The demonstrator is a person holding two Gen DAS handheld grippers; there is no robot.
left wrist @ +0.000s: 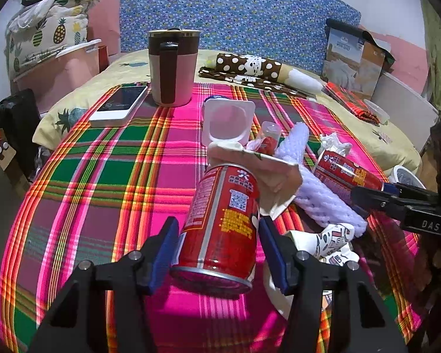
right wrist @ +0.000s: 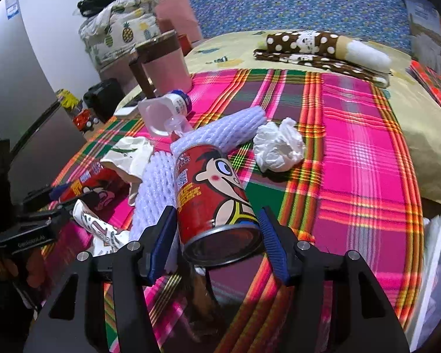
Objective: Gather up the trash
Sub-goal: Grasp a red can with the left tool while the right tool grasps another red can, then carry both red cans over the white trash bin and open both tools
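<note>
Now both grippers straddle red cans lying on the plaid cloth over the bed (left wrist: 382,144). Left gripper (left wrist: 219,253), lower centre of its view, has a red can (left wrist: 220,223) between its pads, jaws wide and apparently not pressing yet. Right gripper (right wrist: 217,244) likewise brackets the cartoon can (right wrist: 214,200), a small gap showing at the pads. To do it well: centre each can, squeeze evenly, and lift clear of the foam netting (right wrist: 229,126) and crumpled tissue (right wrist: 279,144).
</note>
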